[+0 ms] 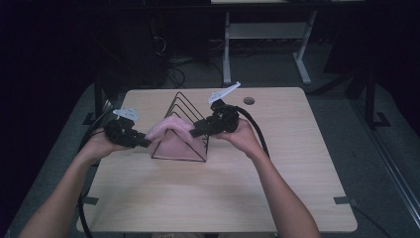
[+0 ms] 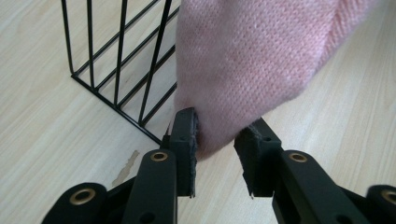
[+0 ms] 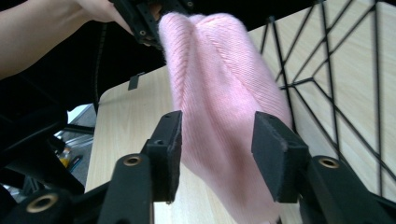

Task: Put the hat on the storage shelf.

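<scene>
Both forearms reach in, angled toward each other — left tool and right tool point inward, jaws parted, nearly facing tip to tip.

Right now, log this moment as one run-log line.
item: pink knitted cloth draped on black wire triangular rack | left gripper: jaws open around cloth tip | right gripper: jaws open astride cloth | surface: light wooden table

The rack hides the cloth's lower part behind its wires in the high view; the left gripper view cuts the cloth off at its top edge and the rack too; in the right gripper view the cloth runs out below; whether either gripper's pads press the cloth cannot be told.
</scene>
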A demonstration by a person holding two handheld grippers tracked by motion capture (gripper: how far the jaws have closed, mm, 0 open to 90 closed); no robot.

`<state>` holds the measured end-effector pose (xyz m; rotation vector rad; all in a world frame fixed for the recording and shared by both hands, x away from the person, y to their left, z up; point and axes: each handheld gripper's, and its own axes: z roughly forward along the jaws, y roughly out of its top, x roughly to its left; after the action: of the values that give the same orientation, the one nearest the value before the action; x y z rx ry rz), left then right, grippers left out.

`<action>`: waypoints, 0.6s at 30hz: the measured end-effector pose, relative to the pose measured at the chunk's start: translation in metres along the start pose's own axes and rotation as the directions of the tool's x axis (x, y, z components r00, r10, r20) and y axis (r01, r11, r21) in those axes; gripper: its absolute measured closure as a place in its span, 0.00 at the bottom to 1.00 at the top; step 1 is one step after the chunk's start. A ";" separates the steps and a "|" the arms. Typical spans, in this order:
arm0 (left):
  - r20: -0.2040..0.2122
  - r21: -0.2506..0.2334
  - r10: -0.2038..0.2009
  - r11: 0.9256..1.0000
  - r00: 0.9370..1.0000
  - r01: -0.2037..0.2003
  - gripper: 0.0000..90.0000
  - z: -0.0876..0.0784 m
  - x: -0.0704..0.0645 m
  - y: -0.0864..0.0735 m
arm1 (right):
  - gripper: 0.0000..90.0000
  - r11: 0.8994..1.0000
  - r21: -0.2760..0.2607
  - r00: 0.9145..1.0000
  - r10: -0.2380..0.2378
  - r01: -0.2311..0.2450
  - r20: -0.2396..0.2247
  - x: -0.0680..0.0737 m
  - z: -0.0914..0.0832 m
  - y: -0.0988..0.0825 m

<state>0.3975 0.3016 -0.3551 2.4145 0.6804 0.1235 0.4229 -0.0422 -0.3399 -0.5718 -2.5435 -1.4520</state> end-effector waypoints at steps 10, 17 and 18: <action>-0.005 -0.020 -0.013 1.000 1.000 0.013 0.69 -0.007 -0.003 -0.003 | 0.48 1.000 -0.015 0.998 0.027 -0.026 0.062 -0.001 -0.030 -0.016; -0.008 -0.011 -0.010 1.000 1.000 0.010 0.66 -0.009 -0.004 -0.003 | 0.45 0.998 -0.022 0.992 0.056 -0.054 0.112 -0.005 -0.051 -0.033; -0.009 -0.013 -0.014 1.000 1.000 0.014 0.66 -0.009 -0.005 -0.003 | 0.45 0.998 -0.023 0.991 0.065 -0.063 0.117 -0.005 -0.053 -0.036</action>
<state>0.3900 0.3062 -0.3494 2.3980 0.6983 0.1330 0.4108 -0.1053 -0.3427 -0.7560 -2.5754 -1.4634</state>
